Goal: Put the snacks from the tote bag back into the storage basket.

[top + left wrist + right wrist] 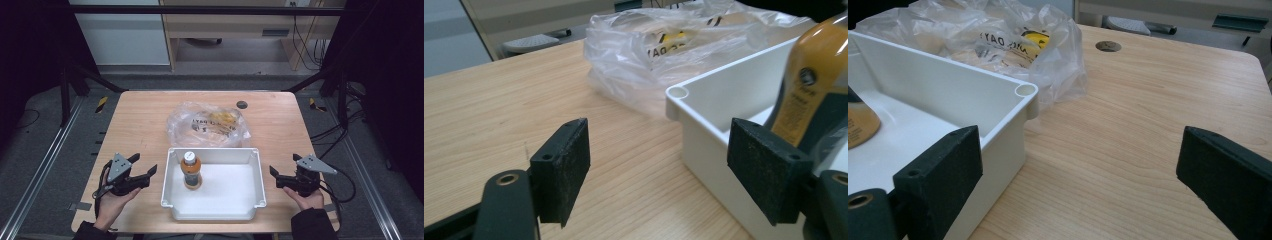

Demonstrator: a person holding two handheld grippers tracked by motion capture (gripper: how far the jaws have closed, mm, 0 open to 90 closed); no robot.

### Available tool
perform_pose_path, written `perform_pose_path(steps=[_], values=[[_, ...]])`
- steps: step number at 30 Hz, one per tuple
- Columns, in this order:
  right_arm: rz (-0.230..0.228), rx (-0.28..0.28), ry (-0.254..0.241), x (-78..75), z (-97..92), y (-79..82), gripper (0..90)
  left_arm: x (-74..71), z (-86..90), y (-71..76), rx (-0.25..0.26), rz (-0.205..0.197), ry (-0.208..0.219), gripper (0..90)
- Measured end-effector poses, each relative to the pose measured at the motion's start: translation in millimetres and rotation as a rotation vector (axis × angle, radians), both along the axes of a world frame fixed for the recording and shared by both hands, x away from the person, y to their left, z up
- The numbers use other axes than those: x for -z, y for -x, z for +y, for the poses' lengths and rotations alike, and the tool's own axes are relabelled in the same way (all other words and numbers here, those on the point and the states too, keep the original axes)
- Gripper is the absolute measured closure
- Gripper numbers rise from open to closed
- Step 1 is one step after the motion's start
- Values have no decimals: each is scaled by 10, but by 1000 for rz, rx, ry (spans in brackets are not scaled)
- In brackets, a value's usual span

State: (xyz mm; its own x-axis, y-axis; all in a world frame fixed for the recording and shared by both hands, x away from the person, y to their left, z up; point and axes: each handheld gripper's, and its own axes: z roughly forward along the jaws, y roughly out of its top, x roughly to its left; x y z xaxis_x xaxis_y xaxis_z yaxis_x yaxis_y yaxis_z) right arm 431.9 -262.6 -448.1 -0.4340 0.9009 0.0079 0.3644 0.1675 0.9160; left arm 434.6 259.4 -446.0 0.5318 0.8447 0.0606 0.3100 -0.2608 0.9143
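A white plastic bin [252, 186] sits at the table's near middle, and an orange drink bottle [191, 170] with a white cap stands upright in its left half. My left gripper [145, 164] rests open on the table just left of the bin, nothing between its pads. In the left gripper view the bin's corner [677, 93] and the bottle [816, 75] lie ahead to the right. To the right of the bin, my right gripper [284, 165] is open and empty; the bin wall [948, 85] runs along the left of its view.
A crumpled clear plastic bag [207, 125] with yellow items inside lies just behind the bin. A round cable hole [242, 104] is in the wooden table [140, 120] near the far edge. Metal rails and cables flank the table.
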Motion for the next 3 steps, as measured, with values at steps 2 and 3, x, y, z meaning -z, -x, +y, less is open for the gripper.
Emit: perform_pose_path(steps=[2,3], values=[[3,1,-1,4,-5,-1,49,21,22,-23,-9,7,-5,251],[4,1,2,8,-5,-3,49,26,34,-32,-11,9,-5,251]])
